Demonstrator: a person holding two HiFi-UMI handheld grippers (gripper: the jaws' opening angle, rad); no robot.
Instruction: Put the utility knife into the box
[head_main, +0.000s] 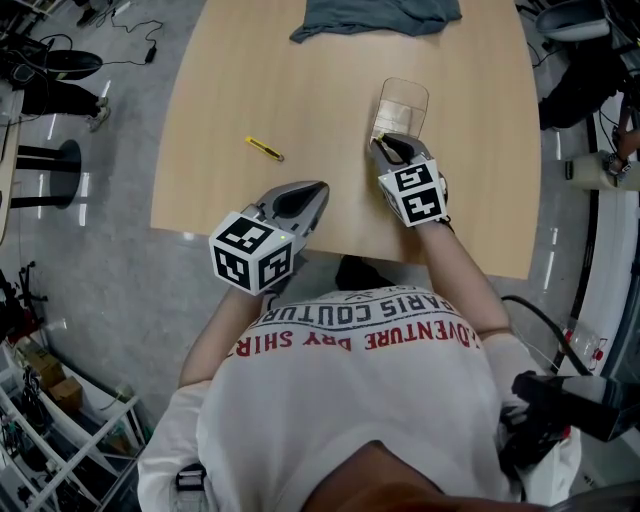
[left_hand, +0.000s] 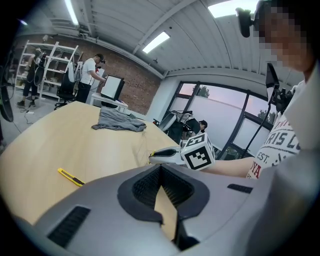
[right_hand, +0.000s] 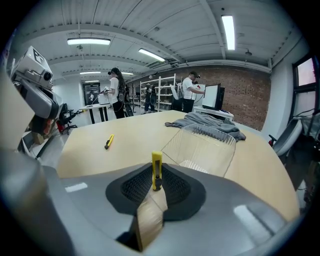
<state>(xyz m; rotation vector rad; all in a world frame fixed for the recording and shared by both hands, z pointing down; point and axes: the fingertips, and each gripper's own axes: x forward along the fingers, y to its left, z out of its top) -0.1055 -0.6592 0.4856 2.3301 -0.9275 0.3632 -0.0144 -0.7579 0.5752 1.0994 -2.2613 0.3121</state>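
Observation:
My right gripper (head_main: 386, 144) (right_hand: 156, 176) is shut on a yellow utility knife (right_hand: 156, 165), which stands upright between its pads. It hovers at the near rim of the clear plastic box (head_main: 403, 104) (right_hand: 200, 145), which lies open on the wooden table (head_main: 300, 90). A second yellow utility knife (head_main: 264, 149) (left_hand: 71, 177) (right_hand: 109, 141) lies flat on the table to the left of the box. Nothing is between the shut jaws of my left gripper (head_main: 317, 189) (left_hand: 160, 168), which is near the table's front edge, apart from both knives.
A crumpled grey cloth (head_main: 375, 15) (left_hand: 120, 121) (right_hand: 210, 121) lies at the far end of the table. The table's front edge runs just under both grippers. People stand at shelves and desks far behind the table.

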